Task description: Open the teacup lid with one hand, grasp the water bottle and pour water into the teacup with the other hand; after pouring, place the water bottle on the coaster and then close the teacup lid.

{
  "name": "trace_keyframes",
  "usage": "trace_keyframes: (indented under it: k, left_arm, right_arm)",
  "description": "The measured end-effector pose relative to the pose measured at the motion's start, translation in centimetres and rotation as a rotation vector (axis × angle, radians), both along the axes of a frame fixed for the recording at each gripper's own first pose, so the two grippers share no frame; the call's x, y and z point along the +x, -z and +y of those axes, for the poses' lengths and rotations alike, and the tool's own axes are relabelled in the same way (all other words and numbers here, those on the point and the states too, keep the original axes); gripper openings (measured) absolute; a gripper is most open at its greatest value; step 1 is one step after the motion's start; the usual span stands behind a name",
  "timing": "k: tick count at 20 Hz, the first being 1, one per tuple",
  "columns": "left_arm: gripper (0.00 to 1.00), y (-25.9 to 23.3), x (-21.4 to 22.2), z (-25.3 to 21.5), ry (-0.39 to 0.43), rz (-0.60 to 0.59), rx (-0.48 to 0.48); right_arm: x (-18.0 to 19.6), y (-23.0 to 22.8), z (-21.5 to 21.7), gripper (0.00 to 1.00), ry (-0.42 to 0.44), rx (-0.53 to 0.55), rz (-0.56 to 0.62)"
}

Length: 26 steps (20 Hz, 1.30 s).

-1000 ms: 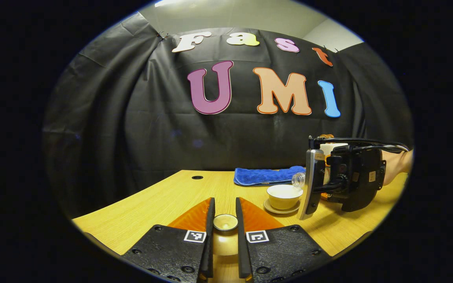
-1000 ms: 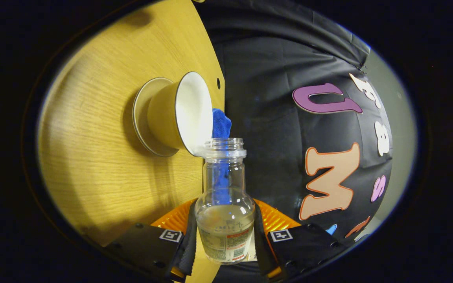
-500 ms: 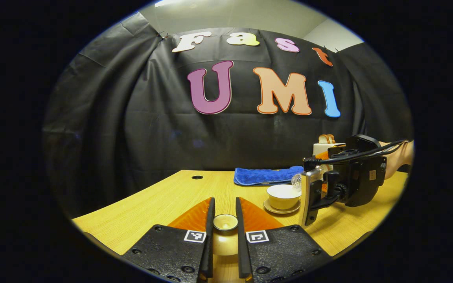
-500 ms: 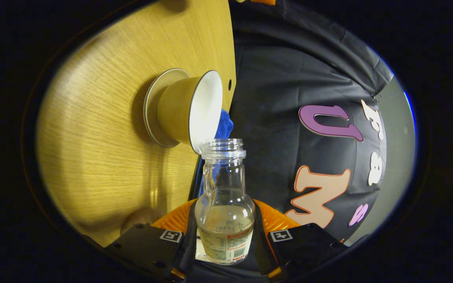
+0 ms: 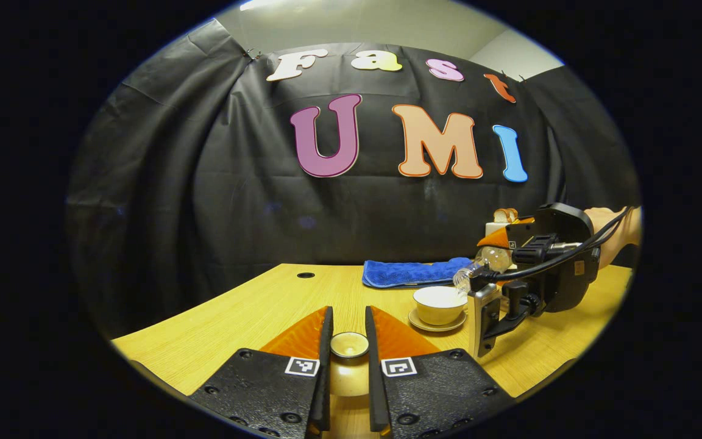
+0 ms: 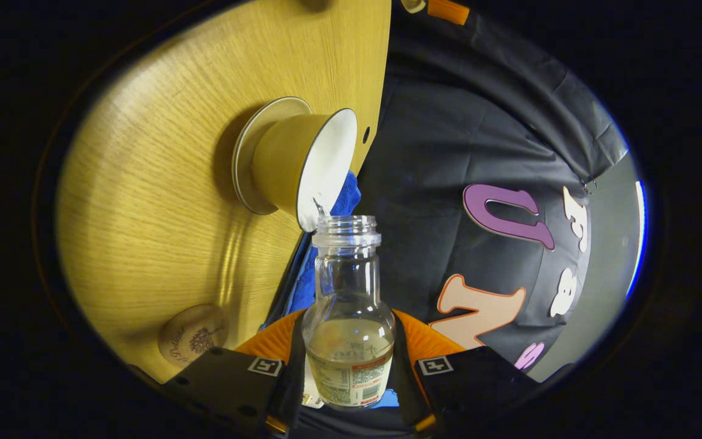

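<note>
Nearest you in the left gripper view, your left gripper (image 5: 348,366) pinches the teacup lid (image 5: 349,345) between both fingers and holds it low over the table (image 5: 247,317), clear of the pour. Keep it there, level and out of the way.

In the right gripper view, your right gripper (image 6: 346,381) is clamped on the body of the water bottle (image 6: 348,329), which is tipped well over so its open mouth sits just beside the rim of the teacup (image 6: 302,164). A thin trickle seems to leave the mouth toward the cup, though it is too fine to be sure. Hold the neck over the white inside of the cup, not the saucer (image 6: 247,152), and tilt slowly so the remaining water does not surge and splash.

The coaster (image 6: 192,335) lies on the table near your right gripper's fingers; that is where the bottle goes once you right it. Farther back in the left gripper view, a blue towel (image 5: 412,272) lies behind the cup.
</note>
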State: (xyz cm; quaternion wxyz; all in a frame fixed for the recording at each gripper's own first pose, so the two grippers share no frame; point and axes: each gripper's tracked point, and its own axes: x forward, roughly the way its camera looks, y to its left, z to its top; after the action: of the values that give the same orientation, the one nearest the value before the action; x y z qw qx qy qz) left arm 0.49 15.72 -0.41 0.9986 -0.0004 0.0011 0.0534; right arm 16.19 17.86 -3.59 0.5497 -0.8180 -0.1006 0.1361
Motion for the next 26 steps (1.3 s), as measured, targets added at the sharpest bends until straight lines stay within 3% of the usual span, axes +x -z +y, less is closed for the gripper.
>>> trace_keyframes:
  k: [17, 26]
  left_arm:
    - [0.22, 0.0, -0.1, 0.1, 0.000, 0.002, -0.002]
    - [0.22, 0.0, -0.1, 0.0, 0.000, 0.002, -0.002]
  right_arm:
    - [-1.1, -1.1, 1.7, 0.66, -0.101, -0.263, -0.052]
    - [-1.3, -1.3, 1.8, 0.66, -0.128, -0.330, -0.061]
